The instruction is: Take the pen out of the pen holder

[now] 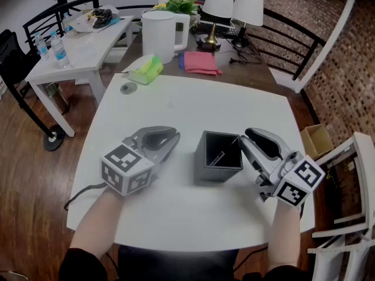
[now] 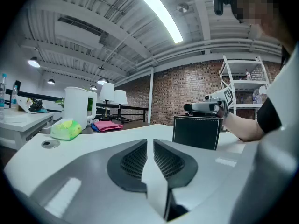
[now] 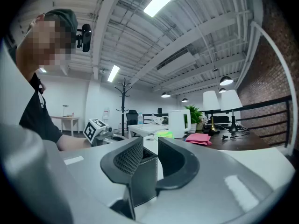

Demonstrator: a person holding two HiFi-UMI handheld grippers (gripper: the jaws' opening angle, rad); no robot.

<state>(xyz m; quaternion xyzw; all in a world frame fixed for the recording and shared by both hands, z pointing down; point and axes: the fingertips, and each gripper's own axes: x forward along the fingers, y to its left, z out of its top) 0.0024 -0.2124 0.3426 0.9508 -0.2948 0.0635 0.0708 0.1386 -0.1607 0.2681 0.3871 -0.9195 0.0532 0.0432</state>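
Note:
A black square pen holder (image 1: 206,170) stands at the middle of the white table (image 1: 234,104). A thin pen (image 1: 218,158) leans inside it. My right gripper (image 1: 243,138) is at the holder's right side. In the right gripper view the holder's near corner (image 3: 145,176) sits between the open jaws of that gripper (image 3: 149,141). The left pad overlaps its wall, and a sliver of table shows by the right pad. My left gripper (image 1: 174,138) lies left of the holder, apart from it. Its jaws (image 2: 150,141) are shut on nothing, and the holder (image 2: 196,132) is ahead of them.
At the table's far edge are a white kettle (image 1: 159,35), a green-yellow packet (image 1: 145,69), a pink cloth (image 1: 199,62) and a small round disc (image 1: 128,88). Two lamps (image 1: 231,7) stand behind. A side table with bottles (image 1: 82,45) is at the left, and a cardboard box (image 1: 316,140) at the right.

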